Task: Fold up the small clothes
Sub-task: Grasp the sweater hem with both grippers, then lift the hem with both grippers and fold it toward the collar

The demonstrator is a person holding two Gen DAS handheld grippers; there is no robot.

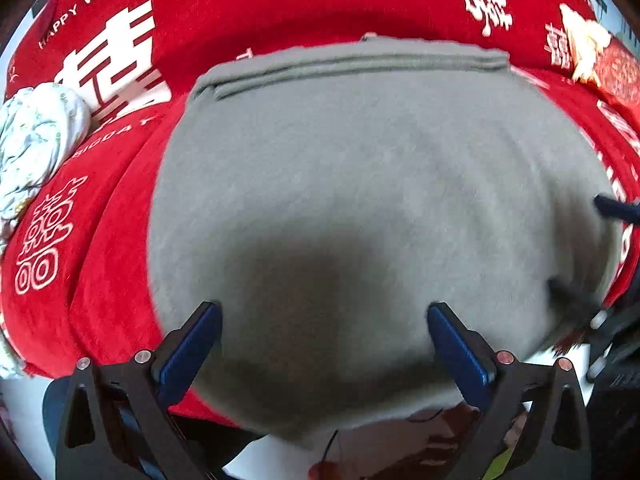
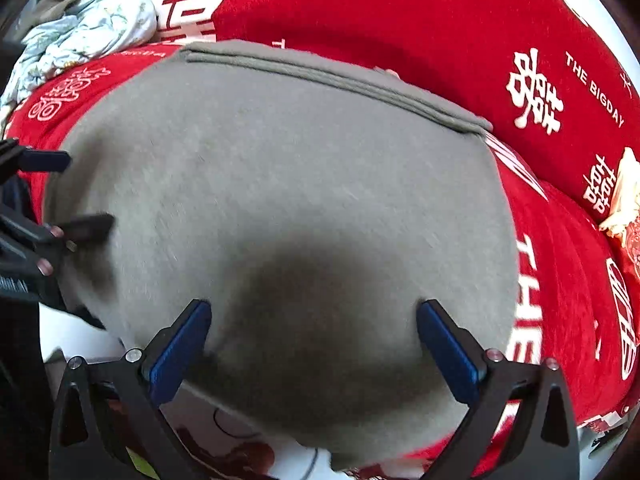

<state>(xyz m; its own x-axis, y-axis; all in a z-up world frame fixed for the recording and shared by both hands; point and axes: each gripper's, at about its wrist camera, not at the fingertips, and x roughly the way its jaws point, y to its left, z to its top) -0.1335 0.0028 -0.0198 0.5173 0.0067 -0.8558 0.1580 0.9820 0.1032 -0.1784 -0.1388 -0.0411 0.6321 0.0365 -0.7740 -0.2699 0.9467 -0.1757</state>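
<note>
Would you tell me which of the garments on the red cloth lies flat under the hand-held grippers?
The grey garment, spread flat; the pale floral one lies crumpled at the far left.

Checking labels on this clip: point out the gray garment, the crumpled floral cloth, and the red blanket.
gray garment (image 1: 360,184), left wrist view, middle of its flat top.
floral cloth (image 2: 96,24), right wrist view, centre of the crumpled pile.
red blanket (image 2: 400,20), right wrist view, bare stretch beyond the garment.

My grey garment lies on a red cloth printed with white characters; far left, a pale floral bundle.
</note>
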